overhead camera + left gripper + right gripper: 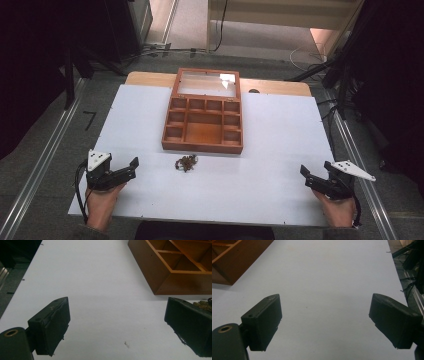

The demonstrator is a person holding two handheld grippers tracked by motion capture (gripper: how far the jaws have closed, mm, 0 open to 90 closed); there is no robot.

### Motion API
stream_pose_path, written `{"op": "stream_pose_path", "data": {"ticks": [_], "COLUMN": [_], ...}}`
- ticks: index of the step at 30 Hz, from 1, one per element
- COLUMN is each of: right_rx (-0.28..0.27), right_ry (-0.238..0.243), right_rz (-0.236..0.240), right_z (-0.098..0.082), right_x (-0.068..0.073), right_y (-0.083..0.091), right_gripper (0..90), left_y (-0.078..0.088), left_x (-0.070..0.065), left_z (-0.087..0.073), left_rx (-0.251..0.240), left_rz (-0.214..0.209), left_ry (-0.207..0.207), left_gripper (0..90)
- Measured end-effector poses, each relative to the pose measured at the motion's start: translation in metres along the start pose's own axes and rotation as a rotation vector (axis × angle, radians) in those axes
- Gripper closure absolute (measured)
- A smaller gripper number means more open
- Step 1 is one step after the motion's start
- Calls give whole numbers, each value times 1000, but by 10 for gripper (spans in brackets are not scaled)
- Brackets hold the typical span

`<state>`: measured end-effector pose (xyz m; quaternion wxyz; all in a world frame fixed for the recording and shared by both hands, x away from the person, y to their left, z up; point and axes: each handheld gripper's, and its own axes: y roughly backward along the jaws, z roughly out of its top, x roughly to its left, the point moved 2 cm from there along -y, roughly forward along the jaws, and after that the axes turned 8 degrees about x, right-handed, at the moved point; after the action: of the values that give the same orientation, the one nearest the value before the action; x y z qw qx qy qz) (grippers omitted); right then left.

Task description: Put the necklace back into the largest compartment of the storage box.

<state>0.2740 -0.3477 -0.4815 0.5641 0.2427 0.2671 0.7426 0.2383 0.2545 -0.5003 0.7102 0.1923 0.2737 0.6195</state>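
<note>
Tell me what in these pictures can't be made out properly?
- Small brownish heap in front of the wooden box: too small in the high view, and the left gripper view has it behind a jaw.
- Box: cut off by the edge in both gripper views.
- Box lid: glare hides what lies behind its glass.

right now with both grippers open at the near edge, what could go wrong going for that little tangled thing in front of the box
1. The tangled chain-like piece is small and lies flat on the white tabletop, so the left gripper may scrape the surface or catch only a strand.
2. It lies near the wooden box; a sweep could push it against the front wall.
3. The open lid stands behind, so bumping the box might tip it.
</note>
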Motion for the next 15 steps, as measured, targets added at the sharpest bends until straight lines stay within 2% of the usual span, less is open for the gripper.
{"op": "stream_pose_path", "data": {"ticks": [5, 15], "right_rx": [5, 15], "right_ry": [12, 11], "right_rz": [-1, -2], "right_z": [0, -2], "right_x": [2, 3], "right_y": [-1, -3], "right_gripper": [95, 95], "left_y": [0, -4], "left_x": [0, -5], "left_z": [0, -1], "left_rx": [4, 21], "left_rz": [8, -7], "left_ry": [-1, -19], "left_gripper": [65, 65]}}
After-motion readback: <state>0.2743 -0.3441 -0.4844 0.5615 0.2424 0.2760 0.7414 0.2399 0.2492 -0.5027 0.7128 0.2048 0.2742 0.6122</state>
